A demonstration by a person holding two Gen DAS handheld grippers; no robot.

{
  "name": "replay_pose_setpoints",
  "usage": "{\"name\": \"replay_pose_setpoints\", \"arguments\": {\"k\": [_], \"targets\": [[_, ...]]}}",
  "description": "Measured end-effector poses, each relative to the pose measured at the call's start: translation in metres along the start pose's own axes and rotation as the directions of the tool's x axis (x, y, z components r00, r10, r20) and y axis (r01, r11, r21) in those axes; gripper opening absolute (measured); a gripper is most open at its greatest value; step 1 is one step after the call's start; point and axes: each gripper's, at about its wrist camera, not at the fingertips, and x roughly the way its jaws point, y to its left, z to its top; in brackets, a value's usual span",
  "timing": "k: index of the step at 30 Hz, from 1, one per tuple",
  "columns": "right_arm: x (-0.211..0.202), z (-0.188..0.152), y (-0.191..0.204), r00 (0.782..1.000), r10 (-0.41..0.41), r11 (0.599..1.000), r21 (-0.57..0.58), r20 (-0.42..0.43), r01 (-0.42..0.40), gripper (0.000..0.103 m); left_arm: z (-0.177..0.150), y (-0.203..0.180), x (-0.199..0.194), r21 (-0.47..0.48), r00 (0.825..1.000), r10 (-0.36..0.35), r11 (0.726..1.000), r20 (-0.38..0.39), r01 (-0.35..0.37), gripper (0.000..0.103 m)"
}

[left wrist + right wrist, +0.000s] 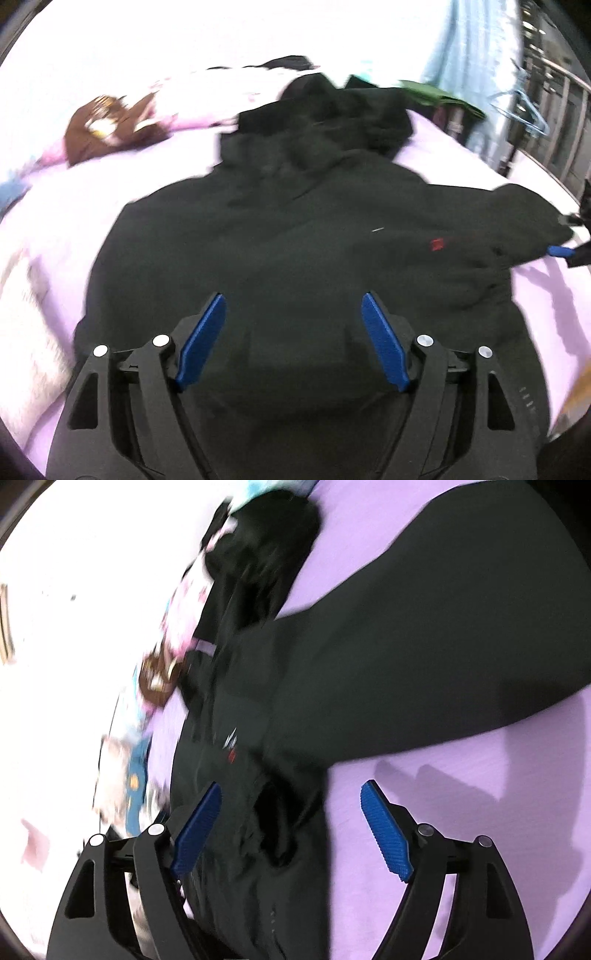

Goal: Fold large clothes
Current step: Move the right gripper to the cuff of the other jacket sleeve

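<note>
A large black hooded jacket (295, 229) lies spread on a lilac bed sheet (74, 229), hood at the far end and a small red logo (437, 244) on its right side. My left gripper (293, 301) is open and empty, hovering over the jacket's lower middle. My right gripper (291, 790) is open and empty over the jacket's right edge, where the sleeve (461, 635) runs off across the sheet (461, 782). The right gripper's blue tip shows at the left wrist view's right edge (561, 252), by the sleeve end.
A brown and pink printed bundle (110, 125) lies at the far left of the bed. A green item (436, 94), a light blue cloth (472, 55), a blue hanger (524, 110) and metal rails (565, 122) are at the far right.
</note>
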Motion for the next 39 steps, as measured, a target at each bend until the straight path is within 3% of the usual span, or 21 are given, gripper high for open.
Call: {"name": "replay_pose_setpoints", "arguments": {"k": [3, 7, 13, 17, 21, 25, 29, 33, 39], "targets": [[-0.039, 0.011, -0.032, 0.989, -0.014, 0.995, 0.098, 0.144, -0.001, 0.086, 0.016, -0.034, 0.009, -0.035, 0.993, -0.113, 0.993, -0.031, 0.112, 0.080], [-0.068, 0.021, -0.057, 0.969, -0.024, 0.987, 0.160, 0.245, -0.015, 0.092, 0.034, -0.074, 0.033, -0.123, 0.961, -0.263, 0.960, -0.081, 0.252, 0.097], [-0.107, 0.033, -0.089, 0.937, -0.054, 0.974, 0.226, 0.345, -0.027, 0.093, 0.058, -0.126, 0.078, -0.230, 0.915, -0.382, 0.909, -0.129, 0.347, 0.097], [-0.137, 0.038, -0.114, 0.891, -0.118, 0.957, 0.289, 0.438, -0.015, 0.093, 0.073, -0.147, 0.102, -0.273, 0.901, -0.409, 0.891, -0.143, 0.362, 0.097], [-0.171, 0.040, -0.141, 0.821, -0.161, 0.934, 0.353, 0.548, -0.052, 0.093, 0.087, -0.158, 0.125, -0.284, 0.900, -0.409, 0.890, -0.152, 0.357, 0.097], [-0.205, 0.034, -0.170, 0.736, -0.226, 0.900, 0.425, 0.638, -0.093, 0.093, 0.094, -0.170, 0.149, -0.301, 0.899, -0.392, 0.896, -0.196, 0.326, 0.097], [-0.218, 0.032, -0.198, 0.717, -0.289, 0.862, 0.498, 0.634, -0.093, 0.093, 0.093, -0.175, 0.166, -0.308, 0.896, -0.375, 0.904, -0.237, 0.297, 0.097], [-0.208, 0.040, -0.215, 0.726, -0.256, 0.835, 0.525, 0.639, -0.167, 0.093, 0.092, -0.178, 0.177, -0.314, 0.894, -0.367, 0.907, -0.256, 0.282, 0.097], [-0.200, 0.056, -0.217, 0.729, -0.223, 0.852, 0.493, 0.648, -0.177, 0.093, 0.088, -0.182, 0.184, -0.278, 0.906, -0.324, 0.928, -0.273, 0.248, 0.097]]}}
